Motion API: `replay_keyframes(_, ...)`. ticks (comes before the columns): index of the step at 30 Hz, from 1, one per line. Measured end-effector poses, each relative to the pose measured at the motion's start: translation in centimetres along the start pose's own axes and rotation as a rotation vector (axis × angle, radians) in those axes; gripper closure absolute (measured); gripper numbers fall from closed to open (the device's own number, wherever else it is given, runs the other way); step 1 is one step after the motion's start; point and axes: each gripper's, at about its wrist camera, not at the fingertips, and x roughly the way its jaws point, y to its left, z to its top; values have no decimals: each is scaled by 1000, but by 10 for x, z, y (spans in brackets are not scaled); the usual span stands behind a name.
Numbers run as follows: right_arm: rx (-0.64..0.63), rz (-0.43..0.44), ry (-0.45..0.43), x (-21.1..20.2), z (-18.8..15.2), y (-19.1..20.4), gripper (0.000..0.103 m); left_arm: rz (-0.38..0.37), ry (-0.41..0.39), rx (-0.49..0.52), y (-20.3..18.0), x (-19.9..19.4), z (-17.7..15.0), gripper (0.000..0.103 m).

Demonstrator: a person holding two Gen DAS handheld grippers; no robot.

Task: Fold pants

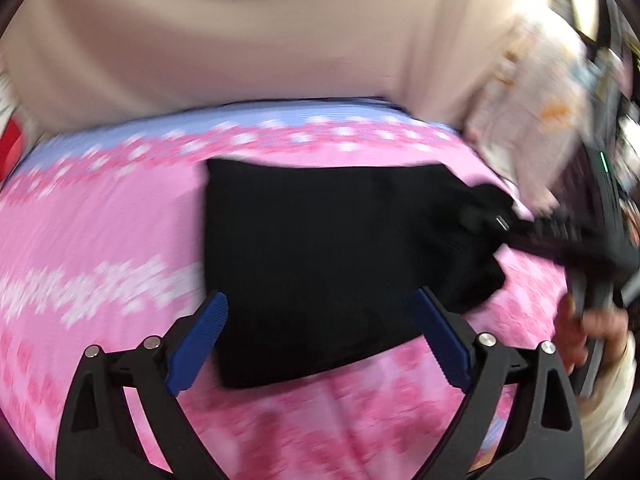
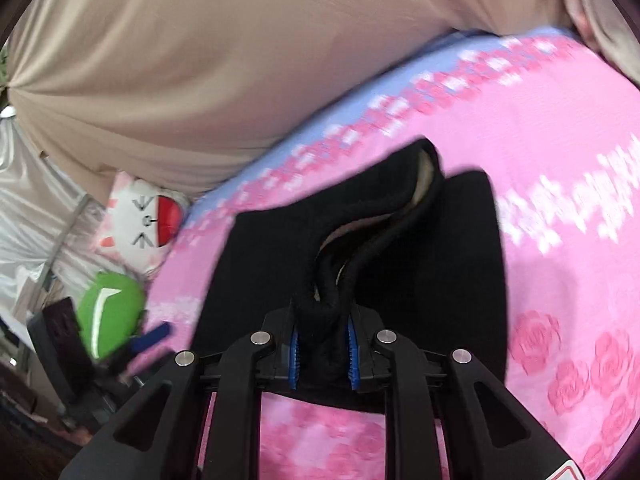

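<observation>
Pink rose-print sheet [image 1: 100,220] with a blue band at its far edge fills both views, and it looks like a bed, with a beige curtain [image 1: 240,32] hanging behind. On the sheet lie the black pants [image 1: 320,248], folded into a thick rectangle. Left tongs [image 1: 320,340] hover just over the near edge of the pants, blue pads spread wide, nothing between them. Right tongs [image 2: 323,354] are clamped tight on a bunched end of the pants, which rises off the stack and shows a pale lining. In the left view they come in from the right, gripping that same raised corner. Off the bed's edge sit a white cat-face cushion [image 2: 136,220] and a green ball [image 2: 110,312]. No writing readable; everything's motion-blurred.
</observation>
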Motion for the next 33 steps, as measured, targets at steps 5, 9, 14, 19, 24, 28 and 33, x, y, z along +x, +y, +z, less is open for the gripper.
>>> replay_keyframes(5,-59,15,42,2,20,24,85,-59,-7,120,-49,35,11,9)
replay_keyframes(9,-66,6,67,5,26,30,85,-67,25,200,-77,65,11,9)
replay_keyframes(14,-82,12,88,7,28,33,80,-27,30,200,-73,88,17,67)
replay_keyframes(19,-168,30,35,-5,19,50,47,-159,-7,-119,21,53,45,87)
replay_keyframes(24,-404,-98,-63,-15,-9,91,38,-51,-174,-364,127,-37,35,88)
replay_keyframes(28,-603,-183,67,42,-46,123,38,182,-234,-550,191,-80,-3,88)
replay_keyframes(33,-848,-259,165,116,-89,162,38,358,-152,-634,233,-67,-46,88)
